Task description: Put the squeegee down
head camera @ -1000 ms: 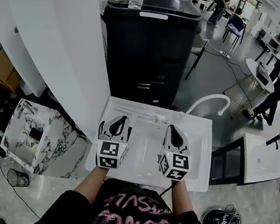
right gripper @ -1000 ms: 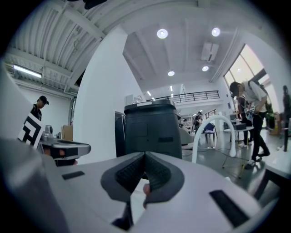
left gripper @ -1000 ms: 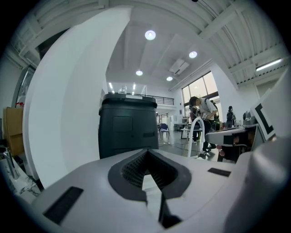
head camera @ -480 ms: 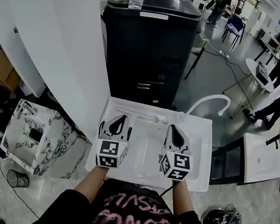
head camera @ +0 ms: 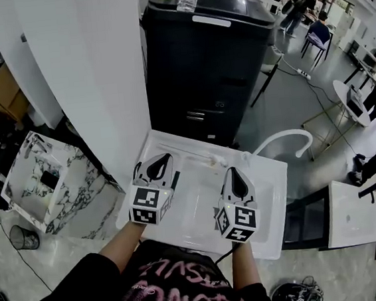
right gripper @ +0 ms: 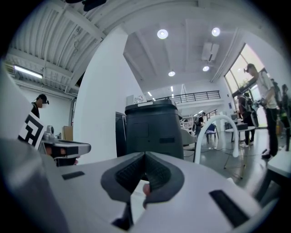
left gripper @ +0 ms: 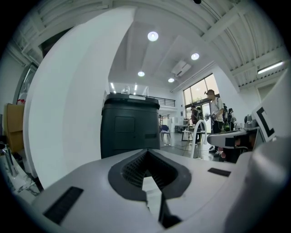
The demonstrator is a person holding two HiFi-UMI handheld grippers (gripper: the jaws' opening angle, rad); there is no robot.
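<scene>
**Head view, centre.** A white rectangular moulded basin [head camera: 274, 191] sits below a tall black bin [head camera: 209, 64]. The left gripper [head camera: 156, 170] and the right gripper [head camera: 235, 183] hover over the bowl, each with its jaws together and nothing between them. The task's thing appears already released: a pale, slender, bar-like squeegee [head camera: 198, 153] lies on the basin's rear ledge at mid-frame, apart from both grippers. Its blade and handle are too small to tell apart. Judged from its thin build, it should be light, with a stiff handle and a soft, flexible edge — best taken at the handle's middle, since a wet plastic shaft may slip in a grip.
</scene>
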